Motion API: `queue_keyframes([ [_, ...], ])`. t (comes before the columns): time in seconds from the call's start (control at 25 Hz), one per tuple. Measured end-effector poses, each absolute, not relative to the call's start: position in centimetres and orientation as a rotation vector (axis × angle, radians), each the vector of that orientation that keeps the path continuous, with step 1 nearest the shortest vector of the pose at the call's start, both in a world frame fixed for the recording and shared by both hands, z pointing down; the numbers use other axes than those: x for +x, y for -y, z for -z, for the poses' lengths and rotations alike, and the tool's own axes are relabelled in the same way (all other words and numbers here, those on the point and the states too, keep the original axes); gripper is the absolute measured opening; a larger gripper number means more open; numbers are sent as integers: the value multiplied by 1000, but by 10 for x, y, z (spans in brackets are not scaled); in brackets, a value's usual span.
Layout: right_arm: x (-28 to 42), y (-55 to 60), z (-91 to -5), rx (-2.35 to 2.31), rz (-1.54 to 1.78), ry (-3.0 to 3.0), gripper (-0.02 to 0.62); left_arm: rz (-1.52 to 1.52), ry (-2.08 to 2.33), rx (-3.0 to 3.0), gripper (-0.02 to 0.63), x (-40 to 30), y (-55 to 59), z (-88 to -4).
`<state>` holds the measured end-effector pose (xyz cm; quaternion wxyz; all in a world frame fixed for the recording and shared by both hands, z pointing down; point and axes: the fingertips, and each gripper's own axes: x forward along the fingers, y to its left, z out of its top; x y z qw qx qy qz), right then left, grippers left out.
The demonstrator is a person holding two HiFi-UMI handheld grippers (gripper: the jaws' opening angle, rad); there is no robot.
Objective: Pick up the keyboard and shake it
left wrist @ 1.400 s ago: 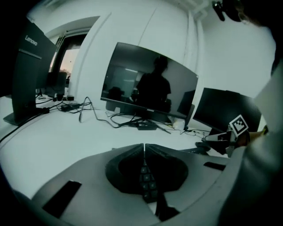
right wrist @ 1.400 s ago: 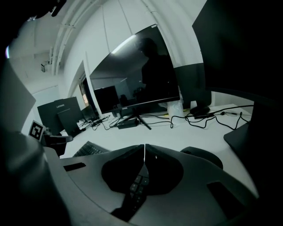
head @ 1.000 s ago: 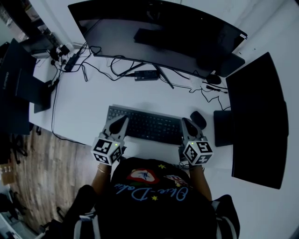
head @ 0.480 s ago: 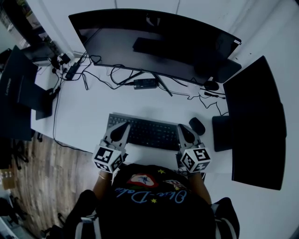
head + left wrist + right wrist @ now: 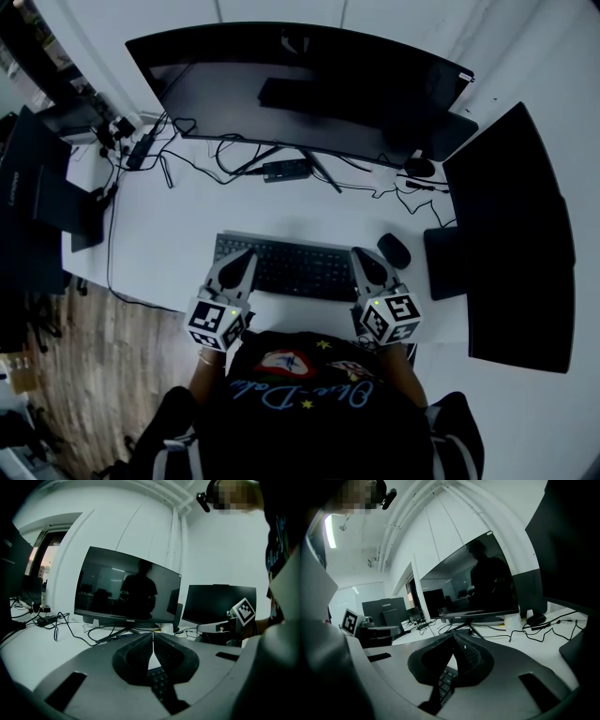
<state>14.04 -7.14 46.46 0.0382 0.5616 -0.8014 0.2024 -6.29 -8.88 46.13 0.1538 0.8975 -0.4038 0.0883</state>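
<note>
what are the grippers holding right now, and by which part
Nothing, as far as shows: left gripper and right gripper both have jaws shut tip to tip, over the left and right ends of the keyboard.

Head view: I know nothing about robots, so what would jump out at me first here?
The left hand-held gripper and right hand-held gripper, each carrying a black-and-white marker cube, sit with jaws together at the two ends of a dark keyboard near the front edge of the white desk. Behind it a wide curved monitor spans the desk, switched off, with a second dark screen at the right.
</note>
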Motion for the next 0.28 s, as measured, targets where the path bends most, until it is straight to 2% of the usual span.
queue_keyframes([
  [0.28,140,72,-460,1727,-625,2470,0,-290,1142,2561,6,-62,88,-458],
])
